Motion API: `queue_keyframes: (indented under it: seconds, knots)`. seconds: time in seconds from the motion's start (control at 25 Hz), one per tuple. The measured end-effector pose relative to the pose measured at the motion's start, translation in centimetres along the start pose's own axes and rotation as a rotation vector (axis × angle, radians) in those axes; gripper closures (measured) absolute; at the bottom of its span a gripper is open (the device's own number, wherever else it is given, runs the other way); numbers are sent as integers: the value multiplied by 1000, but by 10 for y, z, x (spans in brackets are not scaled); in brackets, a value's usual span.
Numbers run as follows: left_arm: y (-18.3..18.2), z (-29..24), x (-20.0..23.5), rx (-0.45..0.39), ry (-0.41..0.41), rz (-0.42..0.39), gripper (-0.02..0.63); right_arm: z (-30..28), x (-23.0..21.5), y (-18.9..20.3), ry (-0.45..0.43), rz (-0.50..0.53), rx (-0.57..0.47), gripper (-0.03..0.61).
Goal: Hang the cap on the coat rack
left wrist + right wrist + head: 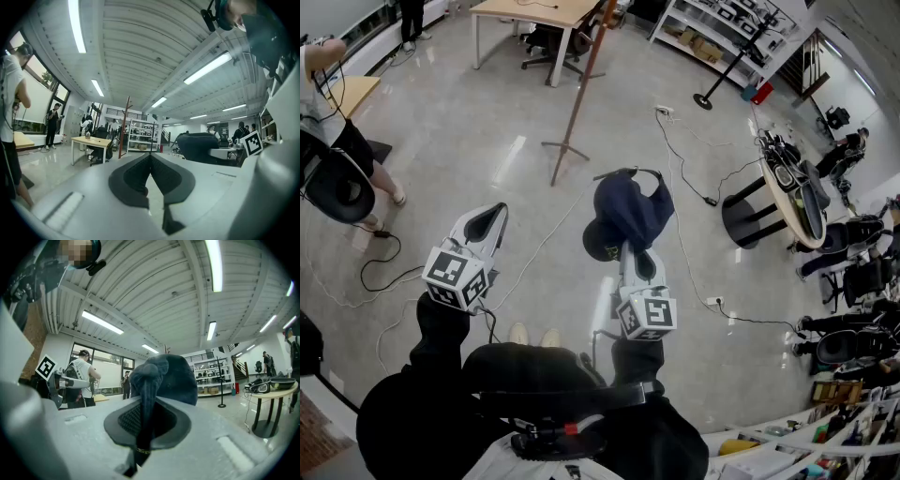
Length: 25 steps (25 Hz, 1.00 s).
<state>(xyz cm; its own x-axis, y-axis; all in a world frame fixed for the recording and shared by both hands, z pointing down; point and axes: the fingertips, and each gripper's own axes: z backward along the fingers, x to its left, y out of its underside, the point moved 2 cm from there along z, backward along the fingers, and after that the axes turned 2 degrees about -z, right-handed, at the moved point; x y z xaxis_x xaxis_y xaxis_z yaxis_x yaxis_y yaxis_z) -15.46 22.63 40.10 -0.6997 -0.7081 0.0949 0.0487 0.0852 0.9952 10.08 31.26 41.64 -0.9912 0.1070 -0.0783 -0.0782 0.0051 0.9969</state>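
A dark navy cap (630, 214) hangs over the tips of my right gripper (630, 251), which is shut on it. In the right gripper view a fold of the cap (161, 380) runs down between the pads and is pinched there by the gripper (146, 416). The brown wooden coat rack (581, 84) stands on the floor ahead, well beyond the cap; its pole (125, 126) also shows in the left gripper view. My left gripper (494, 215) is held up to the left of the cap, jaws shut with nothing between them (150, 161).
A wooden desk (534, 11) with office chairs stands behind the rack. A round table (792, 192) with headsets is at the right. Cables (680, 169) trail across the floor, with a black floor stand (712, 94) further back. A person (328, 141) stands at the far left.
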Motion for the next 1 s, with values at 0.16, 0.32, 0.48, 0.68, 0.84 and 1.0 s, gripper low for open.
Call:
queue_keyframes:
  seconds: [0.16,0.32,0.48,0.68,0.84,1.0]
  knots:
    - [-2,1,4,2,1,4,611,-1,4,-3,-1,4,-4,568]
    - [1,0,6,2,5,8,611,-2,5,-5,0,10,-15,568]
    - [3,1,9,5,4,11,611,-4,5,-1,-2,-26,-8,568]
    - [0,5,19,-3,5,14,611,-10,16,-2,-11,-24,-10,568]
    - [0,8,25,-1,13,14,611,-13,24,-3,-22,-37,-10,568]
    - [2,11,34,0,17,11,611,-18,31,1,-16,-45,-7,568]
